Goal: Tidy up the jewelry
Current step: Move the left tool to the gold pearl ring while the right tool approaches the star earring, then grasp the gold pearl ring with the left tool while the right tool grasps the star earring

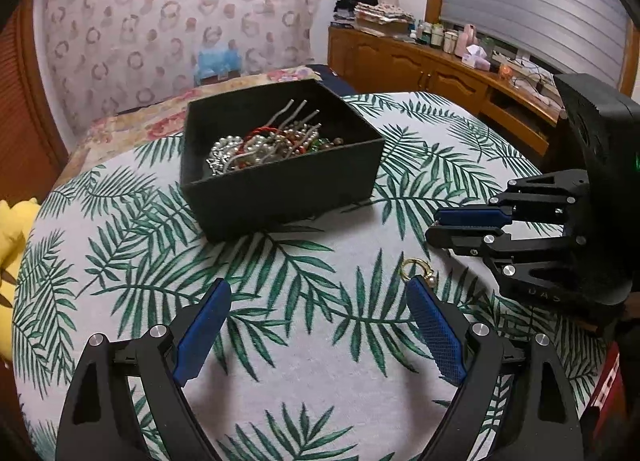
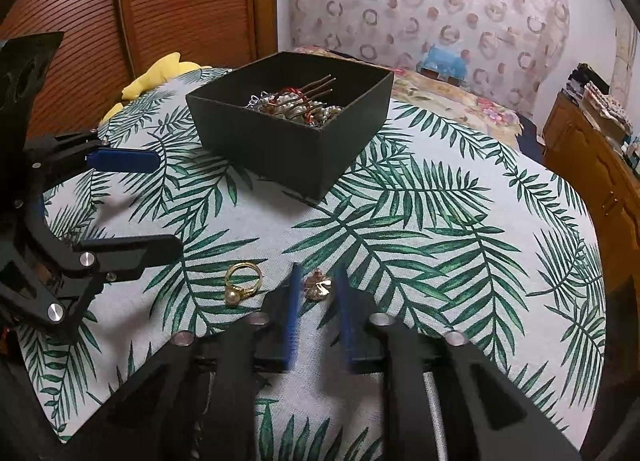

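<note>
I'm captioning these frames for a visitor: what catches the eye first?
The black box, heaped with beads and hairpins, stands on the palm-leaf tablecloth. Nearer, a gold pearl ring lies loose on the cloth, and a small pinkish trinket sits between the right gripper's narrowed fingers.

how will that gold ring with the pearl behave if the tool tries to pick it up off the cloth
The small gold ring with a pearl lies flat on the leaf-print cloth, so pads may struggle to get under it. Its thin, smooth metal band looks rigid but slippery. Probably very light, and once upright it may roll.
</note>
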A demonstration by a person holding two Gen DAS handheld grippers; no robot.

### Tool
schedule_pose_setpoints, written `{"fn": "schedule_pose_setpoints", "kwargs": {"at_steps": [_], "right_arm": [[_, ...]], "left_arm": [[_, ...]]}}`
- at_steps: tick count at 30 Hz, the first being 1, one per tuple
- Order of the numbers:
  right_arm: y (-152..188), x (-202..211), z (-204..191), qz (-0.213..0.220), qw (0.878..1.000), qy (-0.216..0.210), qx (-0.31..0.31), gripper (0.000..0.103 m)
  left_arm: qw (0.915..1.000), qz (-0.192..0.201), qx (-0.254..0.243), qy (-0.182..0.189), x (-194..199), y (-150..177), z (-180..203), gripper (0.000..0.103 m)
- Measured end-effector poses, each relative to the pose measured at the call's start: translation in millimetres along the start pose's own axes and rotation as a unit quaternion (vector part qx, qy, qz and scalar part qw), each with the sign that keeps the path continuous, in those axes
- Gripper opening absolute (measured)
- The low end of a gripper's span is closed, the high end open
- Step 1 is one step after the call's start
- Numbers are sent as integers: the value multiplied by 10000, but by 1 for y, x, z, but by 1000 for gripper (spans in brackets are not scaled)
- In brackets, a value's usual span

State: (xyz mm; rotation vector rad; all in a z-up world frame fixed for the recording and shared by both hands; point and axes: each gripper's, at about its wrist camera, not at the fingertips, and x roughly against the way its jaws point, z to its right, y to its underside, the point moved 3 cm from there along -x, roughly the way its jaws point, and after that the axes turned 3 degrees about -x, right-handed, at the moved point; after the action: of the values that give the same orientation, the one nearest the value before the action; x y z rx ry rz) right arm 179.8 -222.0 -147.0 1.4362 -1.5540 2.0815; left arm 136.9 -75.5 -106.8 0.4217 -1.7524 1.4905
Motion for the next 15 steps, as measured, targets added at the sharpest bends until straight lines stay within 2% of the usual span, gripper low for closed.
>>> {"fn": "schedule_pose_setpoints", "kwargs": {"at_steps": [11,12,14,15], "right_arm": [[15,23,16,245,9995,30,-209,17],[16,26,18,266,9994,54,-207,17],[17,29,21,297,9993,68,-212,17],[18,31,22,325,9992,68,-223,17]], "left_arm": [[9990,-59,-353,253,-5,-2,34,85],[9988,-60,-407,272,-6,-2,38,83],[9983,-102,-505,287,-9,-3,44,70],[9980,-135,-553,291,-11,-4,47,67]]}}
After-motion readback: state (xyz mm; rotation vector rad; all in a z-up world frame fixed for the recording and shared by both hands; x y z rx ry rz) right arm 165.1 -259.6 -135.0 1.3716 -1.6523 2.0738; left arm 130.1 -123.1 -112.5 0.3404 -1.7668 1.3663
